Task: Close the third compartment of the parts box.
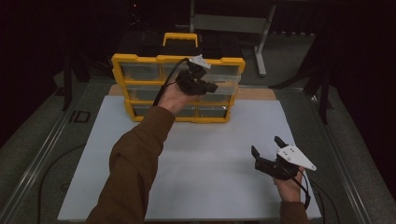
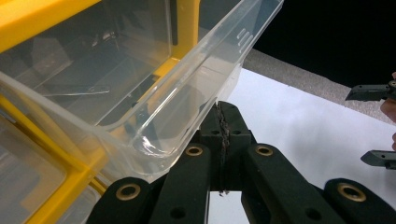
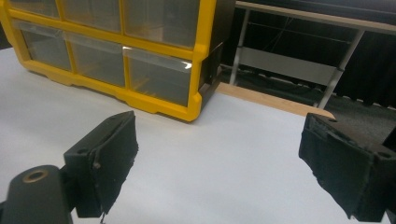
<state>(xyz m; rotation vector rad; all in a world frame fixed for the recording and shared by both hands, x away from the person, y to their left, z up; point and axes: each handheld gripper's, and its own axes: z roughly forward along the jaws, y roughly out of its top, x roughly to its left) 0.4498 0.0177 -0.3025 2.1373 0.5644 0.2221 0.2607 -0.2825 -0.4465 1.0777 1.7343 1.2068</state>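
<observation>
Drawer (image 2: 154, 116) rim between closed fingers (image 2: 208, 135)

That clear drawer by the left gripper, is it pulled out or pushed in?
Pulled out: the clear drawer juts past the yellow cabinet, beside the shut left gripper.

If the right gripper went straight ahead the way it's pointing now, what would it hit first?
Probably the yellow drawer organizer: the open right gripper points across bare white tabletop toward its lower right corner, though depth is hard to judge.
</observation>
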